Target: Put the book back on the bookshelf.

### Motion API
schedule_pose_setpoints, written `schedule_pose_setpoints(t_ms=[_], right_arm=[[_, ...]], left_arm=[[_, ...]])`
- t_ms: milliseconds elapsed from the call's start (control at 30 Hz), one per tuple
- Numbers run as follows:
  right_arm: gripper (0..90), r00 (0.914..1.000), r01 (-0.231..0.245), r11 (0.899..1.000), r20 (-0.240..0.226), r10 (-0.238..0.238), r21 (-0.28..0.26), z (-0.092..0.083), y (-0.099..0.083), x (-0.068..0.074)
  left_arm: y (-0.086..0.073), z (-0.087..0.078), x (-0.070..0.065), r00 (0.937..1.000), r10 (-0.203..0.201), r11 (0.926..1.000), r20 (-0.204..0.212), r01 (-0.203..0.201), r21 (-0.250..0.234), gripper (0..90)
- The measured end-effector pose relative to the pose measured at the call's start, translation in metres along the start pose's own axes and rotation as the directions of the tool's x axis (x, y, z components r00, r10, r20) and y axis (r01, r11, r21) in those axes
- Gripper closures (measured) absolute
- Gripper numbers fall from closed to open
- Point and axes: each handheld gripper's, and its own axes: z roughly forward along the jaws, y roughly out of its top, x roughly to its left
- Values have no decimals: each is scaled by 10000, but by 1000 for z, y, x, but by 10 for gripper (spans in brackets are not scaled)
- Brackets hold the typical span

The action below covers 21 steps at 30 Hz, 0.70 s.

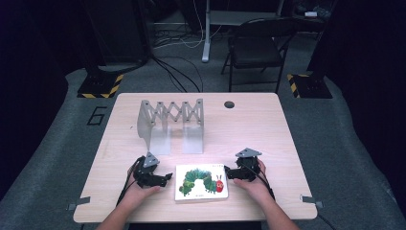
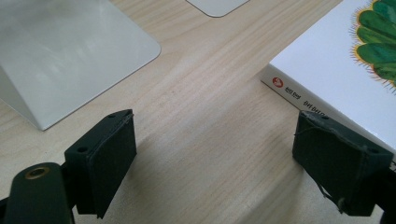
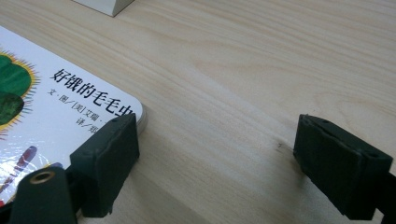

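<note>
Item: picture book, white cover with a green caterpillar, lying flat near the table's six-o'clock edge, midway between the two grippers. Cover lettering in Chinese, partly read as 好饿的毛毛虫, with smaller lines beneath; the spine carries a red round logo and small characters too fine to read. Left gripper, at nine o'clock of the book: jaws spread wide, holding nothing, one pad at the book's near corner. Right gripper, at three o'clock: jaws likewise wide apart and empty, one pad over the book's rounded corner, bare wood between the pads. At twelve o'clock, apart from the book, an expanding metal bookend rack. Beyond it the table lies open to its far edge, with a cable hole.
</note>
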Motion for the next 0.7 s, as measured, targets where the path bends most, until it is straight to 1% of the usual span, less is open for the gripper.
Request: schedule_pose_setpoints(t_ms=[233,267,367,700], right_arm=[[139,10000,-5,10000,-21,6,48,0,0,0],[137,9999,106,9999,-7,-106,53,-1,0,-1],[137,10000,76,10000,-11,-76,63,0,0,0],[139,10000,49,10000,-2,-49,53,0,0,0]], left_arm=[[0,0,0,10000,-12,10000,-15,12,-37,134],[0,0,0,10000,-15,10000,-17,15,-40,134],[0,0,0,10000,-50,10000,59,49,35,138],[0,-1,0,10000,-83,9999,53,82,58,142]])
